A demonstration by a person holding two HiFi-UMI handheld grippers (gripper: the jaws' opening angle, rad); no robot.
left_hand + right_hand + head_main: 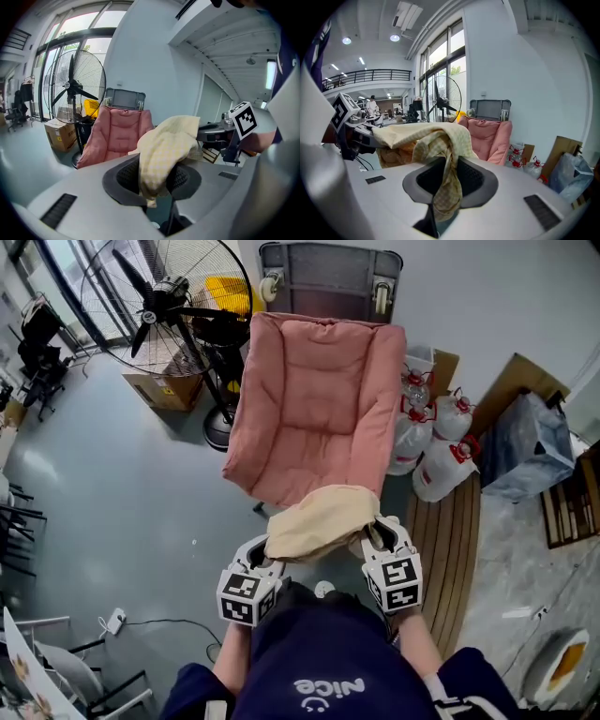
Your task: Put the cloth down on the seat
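A pale yellow checked cloth (323, 519) hangs stretched between my two grippers, just in front of the pink padded chair's seat (314, 451). My left gripper (265, 554) is shut on the cloth's left end (161, 154), which bunches up between the jaws. On the cloth's right end (445, 164) my right gripper (375, 542) is shut, with folds hanging down through the jaws. The chair (117, 136) stands ahead in the left gripper view, and the same chair (490, 136) shows in the right gripper view.
A large black floor fan (173, 310) stands left of the chair, with a cardboard box (164, 385) beside it. Clear water jugs with red caps (436, 442) and a blue bag (530, 451) sit at the right. A grey cart (328, 277) leans on the wall behind.
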